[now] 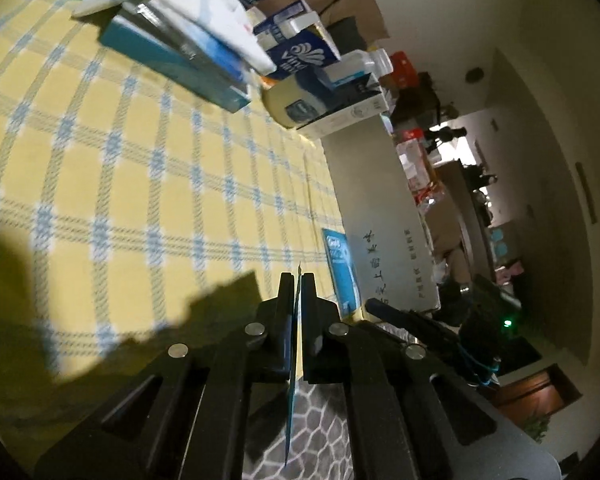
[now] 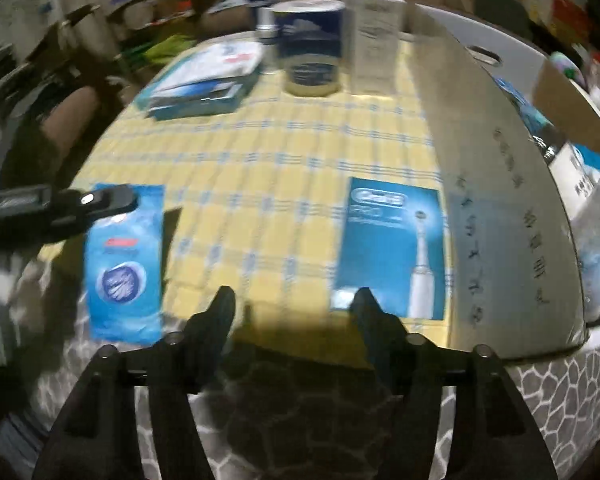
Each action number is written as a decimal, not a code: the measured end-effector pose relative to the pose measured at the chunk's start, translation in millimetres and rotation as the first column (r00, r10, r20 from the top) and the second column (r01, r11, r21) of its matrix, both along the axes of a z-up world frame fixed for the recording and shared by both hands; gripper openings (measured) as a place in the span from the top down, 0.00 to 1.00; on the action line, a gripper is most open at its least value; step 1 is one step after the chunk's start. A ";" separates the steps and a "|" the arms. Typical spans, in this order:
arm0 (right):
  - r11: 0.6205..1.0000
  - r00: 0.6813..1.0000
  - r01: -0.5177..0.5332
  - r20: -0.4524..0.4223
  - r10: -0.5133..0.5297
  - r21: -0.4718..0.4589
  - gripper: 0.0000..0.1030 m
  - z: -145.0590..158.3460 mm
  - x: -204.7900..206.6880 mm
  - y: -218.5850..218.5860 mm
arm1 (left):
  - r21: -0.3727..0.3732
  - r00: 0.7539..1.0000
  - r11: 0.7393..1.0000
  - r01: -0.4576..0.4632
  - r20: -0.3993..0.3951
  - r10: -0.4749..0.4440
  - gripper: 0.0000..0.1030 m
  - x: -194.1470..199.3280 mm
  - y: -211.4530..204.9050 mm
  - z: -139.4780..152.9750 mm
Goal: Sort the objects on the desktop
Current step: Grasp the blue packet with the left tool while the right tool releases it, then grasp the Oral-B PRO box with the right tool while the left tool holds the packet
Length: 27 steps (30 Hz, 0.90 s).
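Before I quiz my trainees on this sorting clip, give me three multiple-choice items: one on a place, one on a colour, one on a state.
1. Where does the toothbrush leaflet lie?
A. on the cloth beside the box wall
B. inside the box
C. on the book stack

2. What colours is the tablecloth?
A. red and white
B. yellow with blue-white checks
C. plain green

3. How is the left gripper?
A. open and empty
B. shut on a thin blue packet
C. shut on a bottle

Answers:
1 A, it lies flat on the cloth against the grey box.
2 B, yellow squares with blue-white lines show in both views.
3 B, its jaws pinch the blue packet edge-on; the right gripper is open with nothing in it.
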State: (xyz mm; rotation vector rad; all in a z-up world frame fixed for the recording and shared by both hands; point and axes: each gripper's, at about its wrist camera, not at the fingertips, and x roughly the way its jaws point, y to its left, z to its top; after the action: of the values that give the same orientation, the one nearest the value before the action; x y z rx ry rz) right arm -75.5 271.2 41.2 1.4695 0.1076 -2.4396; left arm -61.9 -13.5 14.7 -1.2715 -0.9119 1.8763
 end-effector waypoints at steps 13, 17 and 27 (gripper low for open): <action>0.975 0.988 0.150 0.004 -0.152 0.166 0.32 -30.3 -35.2 -2.2 | -0.012 0.997 1.000 0.009 0.083 -0.008 0.81 -4.4 4.6 -21.6; 0.984 0.992 0.124 -0.004 -0.125 0.132 0.38 -28.7 -33.6 3.5 | -0.030 0.997 0.999 0.038 0.068 -0.036 0.83 -1.0 13.4 -20.2; 0.981 0.994 0.107 -0.017 -0.106 0.159 0.87 -16.6 -24.5 8.7 | 0.041 0.991 0.994 0.103 0.077 -0.106 0.76 7.5 46.2 -15.6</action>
State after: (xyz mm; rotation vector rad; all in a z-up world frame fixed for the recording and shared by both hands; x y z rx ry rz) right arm -100.0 279.8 24.6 1.5686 0.2376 -2.5755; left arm -54.4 32.7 -0.9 -1.3529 -0.8984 1.7319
